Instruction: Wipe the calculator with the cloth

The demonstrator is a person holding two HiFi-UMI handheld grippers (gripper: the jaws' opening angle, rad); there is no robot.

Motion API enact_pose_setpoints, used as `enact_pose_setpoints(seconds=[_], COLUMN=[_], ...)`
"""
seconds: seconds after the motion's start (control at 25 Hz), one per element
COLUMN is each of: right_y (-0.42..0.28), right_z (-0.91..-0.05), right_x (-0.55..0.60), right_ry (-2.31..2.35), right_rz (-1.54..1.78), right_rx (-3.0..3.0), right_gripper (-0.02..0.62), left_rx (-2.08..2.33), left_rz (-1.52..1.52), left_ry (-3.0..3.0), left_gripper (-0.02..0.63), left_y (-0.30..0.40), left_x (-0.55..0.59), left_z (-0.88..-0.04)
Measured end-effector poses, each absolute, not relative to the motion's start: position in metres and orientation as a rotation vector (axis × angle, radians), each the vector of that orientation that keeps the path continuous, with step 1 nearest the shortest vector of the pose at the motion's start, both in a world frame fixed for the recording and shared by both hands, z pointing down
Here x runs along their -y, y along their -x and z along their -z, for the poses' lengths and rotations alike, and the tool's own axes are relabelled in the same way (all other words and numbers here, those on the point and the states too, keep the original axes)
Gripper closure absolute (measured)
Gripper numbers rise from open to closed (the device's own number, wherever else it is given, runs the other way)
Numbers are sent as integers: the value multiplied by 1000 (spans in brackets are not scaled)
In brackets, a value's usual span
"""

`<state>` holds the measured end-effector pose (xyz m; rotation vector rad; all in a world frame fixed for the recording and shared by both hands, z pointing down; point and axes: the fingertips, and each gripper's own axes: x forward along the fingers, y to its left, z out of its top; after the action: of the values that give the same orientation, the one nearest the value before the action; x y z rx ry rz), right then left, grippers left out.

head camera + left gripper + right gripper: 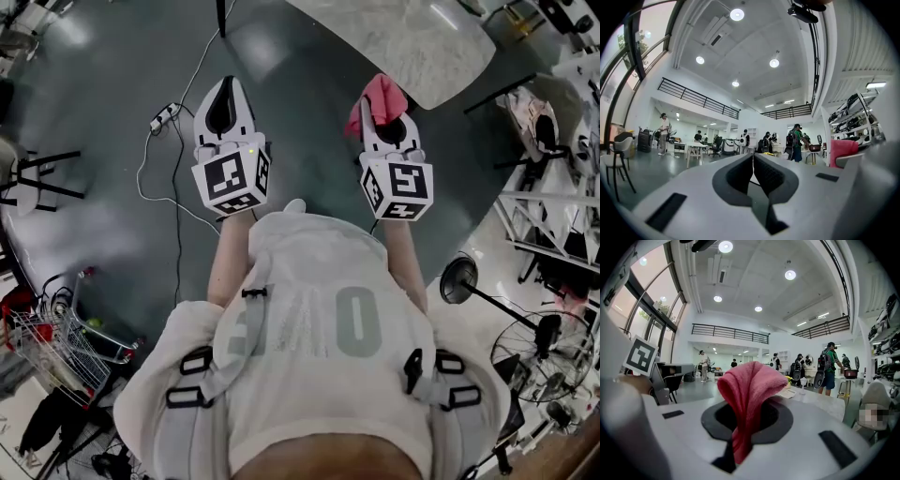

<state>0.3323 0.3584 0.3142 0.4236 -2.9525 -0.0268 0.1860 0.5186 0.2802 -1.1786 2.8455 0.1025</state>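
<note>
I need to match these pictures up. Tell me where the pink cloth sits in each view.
Head view: cloth right of centre near the top, at the tip of the right gripper.
Left gripper view: the pink patch at the right edge, mid-height, is probably it.
Right gripper view: centre, pinched between the jaws.
Shared landmark: person in green top, both gripper views only.

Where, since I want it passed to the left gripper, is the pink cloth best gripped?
The loose fold of the cloth bulging past the tips of the right gripper, probably from in front; lower down it is pinched between its jaws.
</note>
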Motion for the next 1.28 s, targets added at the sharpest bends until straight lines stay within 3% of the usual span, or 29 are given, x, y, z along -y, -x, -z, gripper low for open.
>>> enact_pose_setpoints(seconds=[0.92, 1.28], right_y=[-293, -221], right_z=[-337, -323], right_x=[-322, -265], right_ry=[-563, -484], right_rz=[69, 94], right_rx=[2932, 2987], right_gripper=[541, 541], left_rx=[-2859, -2824], left_rz=[-101, -115], left_ry=[1239, 1214], left_gripper=[584, 584], left_y=[-116, -76], left_x=[-490, -436], left_z=[-315, -297])
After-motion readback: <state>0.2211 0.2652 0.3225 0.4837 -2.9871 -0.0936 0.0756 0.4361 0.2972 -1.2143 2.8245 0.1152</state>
